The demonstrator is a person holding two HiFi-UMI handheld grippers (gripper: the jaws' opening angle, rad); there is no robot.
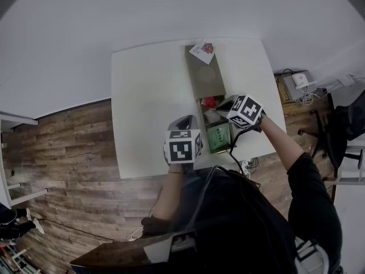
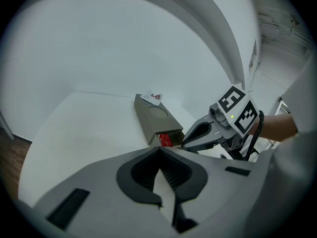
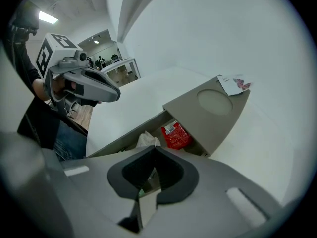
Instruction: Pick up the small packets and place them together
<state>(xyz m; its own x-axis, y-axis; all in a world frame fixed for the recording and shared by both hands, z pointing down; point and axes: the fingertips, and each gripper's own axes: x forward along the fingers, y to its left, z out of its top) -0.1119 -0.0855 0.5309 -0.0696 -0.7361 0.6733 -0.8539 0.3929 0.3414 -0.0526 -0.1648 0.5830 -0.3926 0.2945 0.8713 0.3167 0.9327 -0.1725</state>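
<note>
A long grey box [image 1: 204, 76] lies on the white table [image 1: 148, 107], its lid slid towards the far end. In its uncovered part lie a red packet [image 3: 176, 134], a crumpled white packet [image 3: 146, 140] and a green packet [image 1: 218, 137]. My right gripper [image 3: 153, 151] points down into the box, and its jaws are shut on the near edge of the white packet. My left gripper [image 2: 159, 151] hovers to the left of the box, shut with nothing in it. A white packet with a picture [image 1: 202, 52] rests on the far end of the lid.
The table's near edge [image 1: 171, 173] runs close to my body. Wooden floor [image 1: 68, 147] lies to the left. Cables and a small box [image 1: 299, 84] sit on the floor to the right, beside a black chair [image 1: 342, 130].
</note>
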